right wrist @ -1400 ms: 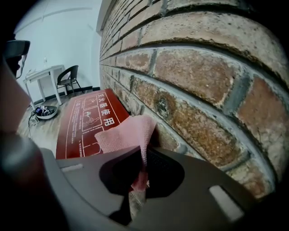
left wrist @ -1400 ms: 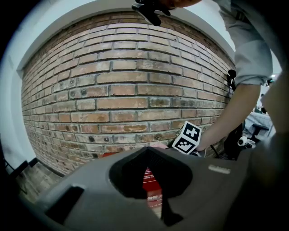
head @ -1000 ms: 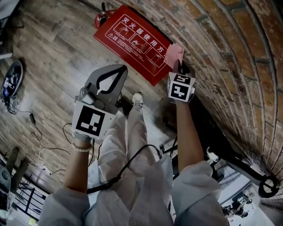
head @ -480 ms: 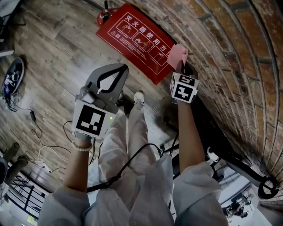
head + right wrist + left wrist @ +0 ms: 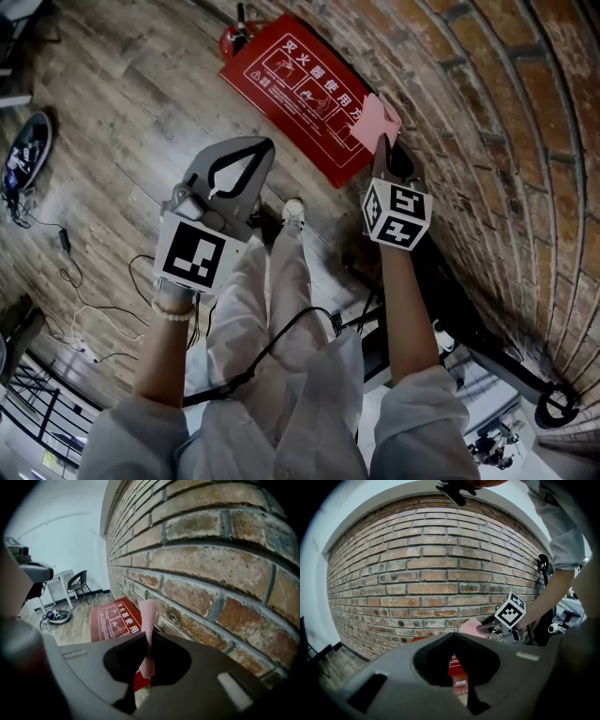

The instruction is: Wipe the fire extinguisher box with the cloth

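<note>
Wood-plank floor [image 5: 122,103] under me: the red fire extinguisher box [image 5: 300,94] sits on it by the brick wall [image 5: 487,112], loose cables [image 5: 84,291] and a round basin [image 5: 23,164] lie to my left.

The left tool [image 5: 242,148] is a matt grey shell with a teardrop-shaped opening, and its white left cube [image 5: 195,255] is printed with black square markers. The darker right tool [image 5: 382,142] bears a similar right cube [image 5: 397,214]. The person wears a pale grey shirt with short sleeves [image 5: 420,417], pale trousers [image 5: 272,291], a white shoe [image 5: 293,212] and a bracelet [image 5: 172,312] of pale beads at the left wrist, and a black cable [image 5: 281,339] loops across the trousers.
</note>
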A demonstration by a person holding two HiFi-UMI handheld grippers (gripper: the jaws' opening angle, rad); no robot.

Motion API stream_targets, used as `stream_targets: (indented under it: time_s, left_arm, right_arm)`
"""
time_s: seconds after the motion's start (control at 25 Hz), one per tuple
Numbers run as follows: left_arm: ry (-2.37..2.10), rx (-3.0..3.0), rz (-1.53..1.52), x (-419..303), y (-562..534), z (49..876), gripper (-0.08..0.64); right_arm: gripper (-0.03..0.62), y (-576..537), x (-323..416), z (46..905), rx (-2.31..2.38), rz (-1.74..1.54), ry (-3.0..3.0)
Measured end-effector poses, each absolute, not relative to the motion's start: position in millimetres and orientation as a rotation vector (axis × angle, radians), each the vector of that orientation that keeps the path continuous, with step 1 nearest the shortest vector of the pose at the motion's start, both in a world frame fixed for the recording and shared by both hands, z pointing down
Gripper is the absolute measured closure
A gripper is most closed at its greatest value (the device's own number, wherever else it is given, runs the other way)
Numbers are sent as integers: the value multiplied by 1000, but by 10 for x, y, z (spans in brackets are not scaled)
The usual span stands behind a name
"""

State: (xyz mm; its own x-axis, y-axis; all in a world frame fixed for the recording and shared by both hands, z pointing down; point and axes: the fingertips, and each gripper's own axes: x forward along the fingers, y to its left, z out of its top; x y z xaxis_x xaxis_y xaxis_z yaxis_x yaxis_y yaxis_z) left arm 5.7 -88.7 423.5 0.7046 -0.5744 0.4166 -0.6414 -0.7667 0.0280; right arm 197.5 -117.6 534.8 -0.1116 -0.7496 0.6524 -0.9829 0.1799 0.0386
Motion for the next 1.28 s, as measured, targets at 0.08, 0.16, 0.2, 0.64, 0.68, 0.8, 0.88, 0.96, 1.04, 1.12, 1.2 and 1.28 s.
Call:
stream_targets:
  time_s: [0.08,0.16,0.2,0.64,0.68,0.8,0.88,0.96,1.04,1.12,1.2,1.28]
  left_arm:
    - [-998,2732,581,-23,-916,4241,571]
    - [-1012,2724,583,-105,-939,4256,571]
    - [-1020,2719,584,-145,-949,4264,571]
    - [-1088,2661,587,-577,-1049,4361,571]
    - [-1095,2656,587,-615,-1059,4367,571]
    - [-1121,2645,585,-733,-1130,4363,571]
    - [-1132,2643,586,-796,-1173,4356,571]
    - [-1140,2643,588,-862,-1204,4356,571]
    - [-1145,2638,592,-924,-1219,4375,571]
    - [-1145,2629,599,-971,-1227,4405,571]
    - [-1143,2626,607,-1007,-1245,4432,571]
    - [-1139,2625,614,-1035,-1268,4455,571]
  right_arm:
    - [575,-1236,1772,5230,1612,559,-1975]
    - [575,-1314,1548,5121,1595,560,-2036]
    - [575,-1356,1431,5069,1585,560,-2067]
    - [575,-1837,204,4974,1414,590,-2287]
    - [575,-1867,104,4997,1401,595,-2296]
    - [575,-1965,-167,5078,1369,633,-2318]
    - [575,-2025,-300,5139,1362,676,-2326]
    - [575,-2088,-410,5210,1366,715,-2325]
    - [575,-2151,-501,5297,1369,734,-2311]
    - [575,-2204,-578,5397,1366,744,-2294]
    - [575,-2252,-648,5497,1360,760,-2279]
    - [575,-2280,-696,5605,1353,770,-2256]
